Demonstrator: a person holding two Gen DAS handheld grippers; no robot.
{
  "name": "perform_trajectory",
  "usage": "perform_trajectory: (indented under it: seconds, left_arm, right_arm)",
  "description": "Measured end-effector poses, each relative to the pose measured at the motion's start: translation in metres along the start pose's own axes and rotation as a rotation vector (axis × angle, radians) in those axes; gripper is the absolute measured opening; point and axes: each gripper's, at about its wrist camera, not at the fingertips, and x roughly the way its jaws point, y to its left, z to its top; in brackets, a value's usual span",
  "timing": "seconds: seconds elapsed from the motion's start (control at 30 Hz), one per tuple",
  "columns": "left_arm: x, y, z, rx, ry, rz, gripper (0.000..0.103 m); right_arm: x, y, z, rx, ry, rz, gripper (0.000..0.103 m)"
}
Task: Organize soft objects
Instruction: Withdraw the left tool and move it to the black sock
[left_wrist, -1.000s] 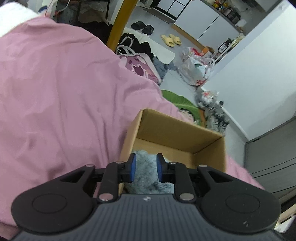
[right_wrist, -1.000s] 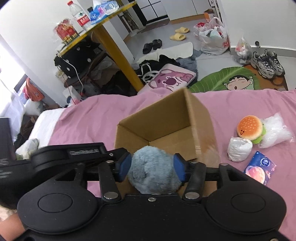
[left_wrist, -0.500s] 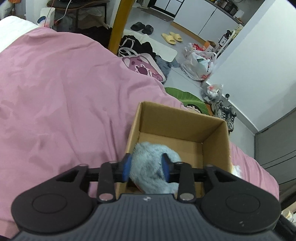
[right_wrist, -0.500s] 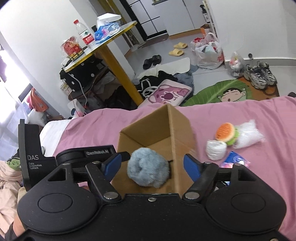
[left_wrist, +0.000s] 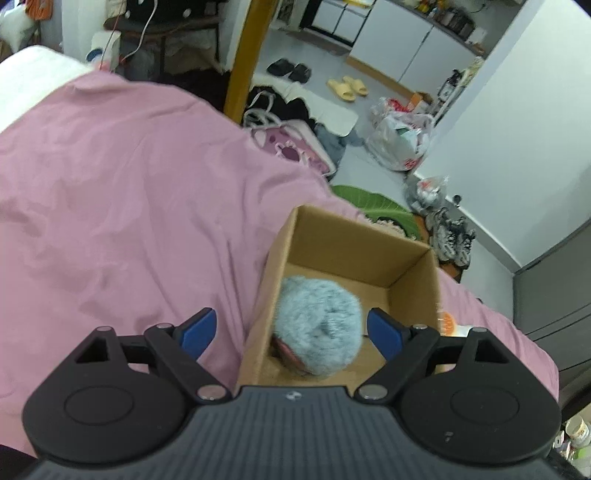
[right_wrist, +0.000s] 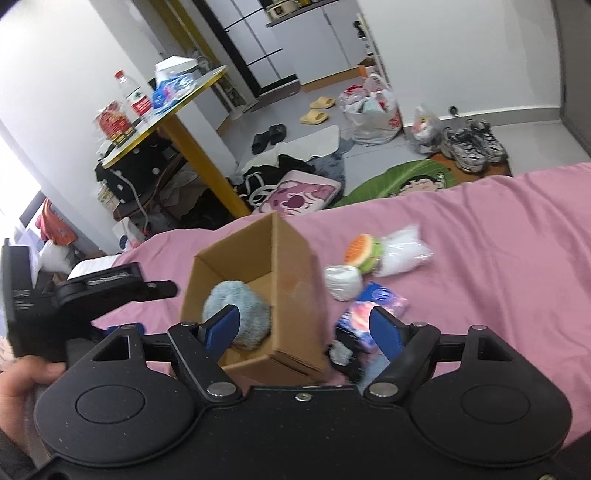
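1. Left wrist view: the left hand-held gripper (left_wrist: 291, 332) is opening, grasping nothing; the fluffy grey toy (left_wrist: 317, 325) lies released inside the cardboard box (left_wrist: 354, 236).
2. The right hand-held gripper (right_wrist: 303, 328) is also opening and empty, near the burger toy (right_wrist: 364, 253) waiting on the bed (right_wrist: 498, 229), probably next.

You're working in bright, even daylight — the strongest of it comes in from the left of the right wrist view, where the window (right_wrist: 14, 173) is blown out to white. The pink bedspread (left_wrist: 122, 206) shows only soft, shallow shadows in its creases. The white wall (left_wrist: 517, 155) is evenly lit, without glare. Both fisheye pictures bend hard at the edges, with dark corners around the round field. Motion blur smears your right wrist view — the hamburger toy (right_wrist: 364, 251) and the plastic bag (right_wrist: 402, 251) are streaked. The cardboard box (left_wrist: 369, 240) in the left wrist view is sharper, slightly soft along its near edge.
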Motion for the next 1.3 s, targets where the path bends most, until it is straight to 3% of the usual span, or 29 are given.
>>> perform_trajectory:
  seconds: [0.53, 1.3]
  left_arm:
    - [-0.047, -0.06, -0.048, 0.139, -0.05, -0.037, 0.09]
    - [-0.05, -0.108, -0.107, 0.206, -0.06, -0.013, 0.09]
  right_arm:
    - [-0.019, -0.055, -0.014, 0.125, -0.008, 0.022, 0.077]
    - [-0.016, -0.101, -0.033, 0.272, 0.022, 0.095, 0.077]
